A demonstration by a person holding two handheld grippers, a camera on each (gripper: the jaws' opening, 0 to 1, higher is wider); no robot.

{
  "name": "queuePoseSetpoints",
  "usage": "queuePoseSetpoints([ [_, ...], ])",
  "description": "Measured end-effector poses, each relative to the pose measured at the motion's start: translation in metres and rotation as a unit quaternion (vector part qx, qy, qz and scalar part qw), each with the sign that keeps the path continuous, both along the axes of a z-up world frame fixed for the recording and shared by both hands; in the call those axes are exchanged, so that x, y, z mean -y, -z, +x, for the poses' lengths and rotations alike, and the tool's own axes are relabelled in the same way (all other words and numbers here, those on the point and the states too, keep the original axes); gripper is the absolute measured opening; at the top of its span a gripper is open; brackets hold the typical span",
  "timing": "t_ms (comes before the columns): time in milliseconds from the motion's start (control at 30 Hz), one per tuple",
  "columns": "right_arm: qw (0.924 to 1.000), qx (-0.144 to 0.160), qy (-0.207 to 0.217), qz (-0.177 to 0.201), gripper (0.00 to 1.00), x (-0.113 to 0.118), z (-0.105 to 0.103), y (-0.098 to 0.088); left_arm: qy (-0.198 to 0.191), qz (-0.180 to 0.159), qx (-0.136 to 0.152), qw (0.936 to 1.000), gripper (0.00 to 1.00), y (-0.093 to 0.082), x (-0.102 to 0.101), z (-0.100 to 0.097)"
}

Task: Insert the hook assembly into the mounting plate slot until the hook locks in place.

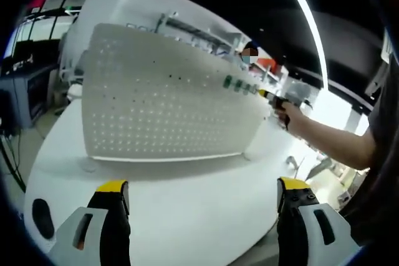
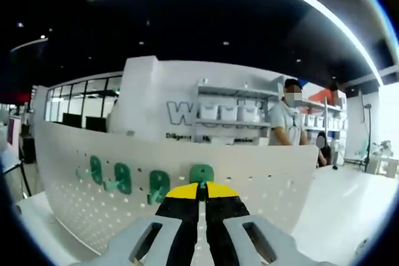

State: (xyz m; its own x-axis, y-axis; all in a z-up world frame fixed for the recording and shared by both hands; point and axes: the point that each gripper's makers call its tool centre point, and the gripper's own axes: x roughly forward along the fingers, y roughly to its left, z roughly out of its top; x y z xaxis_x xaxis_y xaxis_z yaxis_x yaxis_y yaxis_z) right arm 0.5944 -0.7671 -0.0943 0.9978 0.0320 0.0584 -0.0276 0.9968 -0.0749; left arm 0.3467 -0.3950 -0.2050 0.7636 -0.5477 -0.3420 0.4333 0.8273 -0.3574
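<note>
Right gripper (image 2: 201, 186) pinched shut on a green hook (image 2: 201, 173) at the white pegboard (image 2: 262, 172).
Left gripper (image 1: 202, 192) spread open, holding nothing, over the white table (image 1: 187, 216); pegboard (image 1: 162, 98) upright ahead; three more green hooks (image 2: 122, 178) hung just left of the right gripper.

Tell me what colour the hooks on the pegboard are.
Green hooks on the white pegboard, clearest in the right gripper view.
</note>
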Motion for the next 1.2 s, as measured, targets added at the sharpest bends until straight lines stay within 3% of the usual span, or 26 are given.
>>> queuePoseSetpoints([
  [667, 1.0000, -0.007, -0.002, 0.000, 0.00, 0.000, 0.004, 0.015, 0.006, 0.002, -0.002, 1.0000, 1.00, 0.000, 0.006, 0.002],
  [1000, 0.9998, -0.008, 0.001, -0.018, 0.00, -0.002, 0.002, 0.014, 0.007, 0.001, -0.002, 1.0000, 1.00, 0.000, 0.006, 0.000],
  [1200, 0.9996, -0.024, 0.011, -0.004, 0.01, -0.008, -0.002, 0.009, 0.006, 0.000, -0.002, 1.0000, 1.00, 0.000, 0.004, -0.002],
])
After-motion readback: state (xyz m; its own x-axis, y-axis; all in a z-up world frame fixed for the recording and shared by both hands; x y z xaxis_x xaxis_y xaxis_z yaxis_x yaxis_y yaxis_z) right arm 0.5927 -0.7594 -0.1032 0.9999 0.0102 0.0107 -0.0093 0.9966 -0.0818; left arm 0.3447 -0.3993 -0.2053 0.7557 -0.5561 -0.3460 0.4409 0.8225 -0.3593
